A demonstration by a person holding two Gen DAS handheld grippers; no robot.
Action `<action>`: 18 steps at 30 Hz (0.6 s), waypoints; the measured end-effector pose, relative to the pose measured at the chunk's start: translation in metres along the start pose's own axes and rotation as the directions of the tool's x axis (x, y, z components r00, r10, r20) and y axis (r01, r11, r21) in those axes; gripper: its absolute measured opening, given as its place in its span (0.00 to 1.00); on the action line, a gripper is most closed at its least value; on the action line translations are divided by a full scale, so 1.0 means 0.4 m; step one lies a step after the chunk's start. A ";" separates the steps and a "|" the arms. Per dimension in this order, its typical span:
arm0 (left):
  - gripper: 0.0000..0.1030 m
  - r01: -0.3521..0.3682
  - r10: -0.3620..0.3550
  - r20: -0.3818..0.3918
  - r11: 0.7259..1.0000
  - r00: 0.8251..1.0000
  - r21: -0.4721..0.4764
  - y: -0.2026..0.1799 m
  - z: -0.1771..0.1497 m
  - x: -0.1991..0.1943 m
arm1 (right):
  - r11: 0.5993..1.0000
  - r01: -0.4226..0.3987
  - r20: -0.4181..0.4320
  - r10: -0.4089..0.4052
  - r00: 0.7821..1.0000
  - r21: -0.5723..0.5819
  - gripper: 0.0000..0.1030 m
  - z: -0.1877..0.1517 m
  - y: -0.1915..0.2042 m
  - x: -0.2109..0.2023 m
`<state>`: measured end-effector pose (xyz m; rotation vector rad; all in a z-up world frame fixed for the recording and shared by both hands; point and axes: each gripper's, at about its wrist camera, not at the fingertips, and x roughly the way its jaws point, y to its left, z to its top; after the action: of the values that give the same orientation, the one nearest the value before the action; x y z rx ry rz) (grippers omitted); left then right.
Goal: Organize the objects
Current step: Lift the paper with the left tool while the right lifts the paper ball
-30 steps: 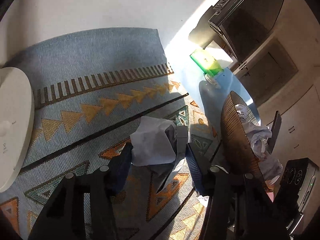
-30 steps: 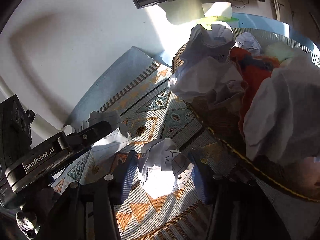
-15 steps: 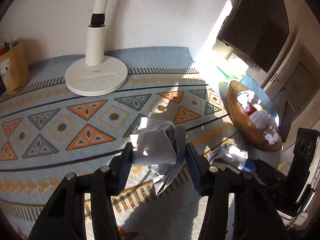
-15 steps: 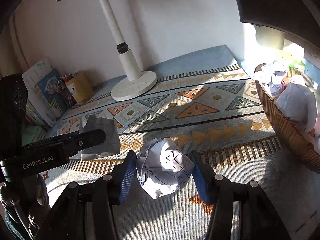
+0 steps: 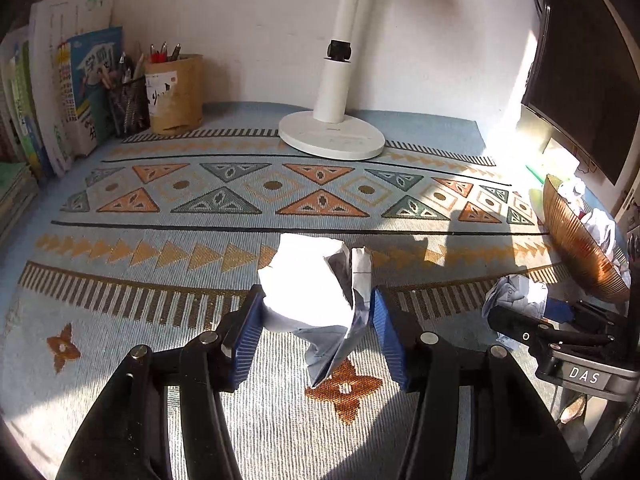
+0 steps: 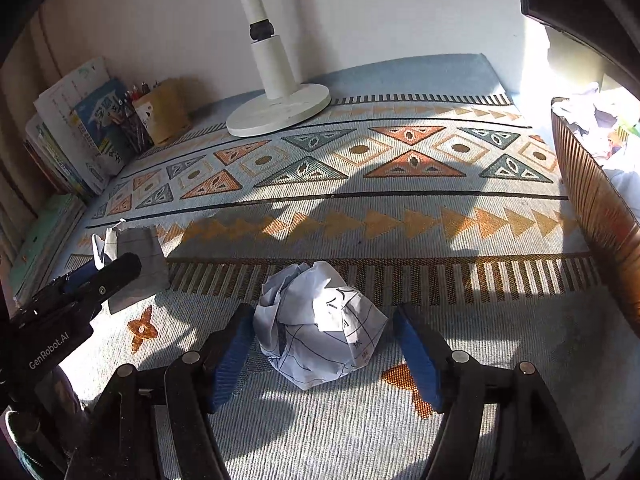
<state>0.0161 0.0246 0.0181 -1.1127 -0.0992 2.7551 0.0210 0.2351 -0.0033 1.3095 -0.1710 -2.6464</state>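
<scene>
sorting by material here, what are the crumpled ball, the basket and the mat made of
Crumpled ball: paper, matte white, sharp creases and printed lines. Basket: looks like translucent amber plastic with fine ribs and a glossy sheen, though woven fibre can't be excluded. Mat: woven textile, matte, visible thread ribbing and geometric pattern.

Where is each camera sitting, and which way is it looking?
Left wrist: sits on the left gripper, looking along its fingers over the rug to the lamp; it holds a paper.
Right wrist: sits on the right gripper, facing the same way; a paper ball lies between its fingers.
Both show lamp, basket, books, and each other's gripper.
</scene>
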 end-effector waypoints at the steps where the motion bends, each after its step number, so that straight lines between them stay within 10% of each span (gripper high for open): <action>1: 0.49 0.001 -0.001 0.002 1.000 1.000 0.007 -0.002 0.001 0.001 | 1.000 0.002 0.000 -0.002 1.000 -0.008 0.68 -0.001 0.003 0.000; 18: 0.49 -0.041 0.040 0.013 0.996 0.999 0.081 -0.040 -0.011 -0.010 | 0.998 0.028 0.134 -0.021 0.991 -0.053 0.53 -0.021 0.031 -0.088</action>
<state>0.0240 0.0395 0.0198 -1.0899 0.0342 2.7742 0.0499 0.2305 0.0210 1.1252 -0.1010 -2.7400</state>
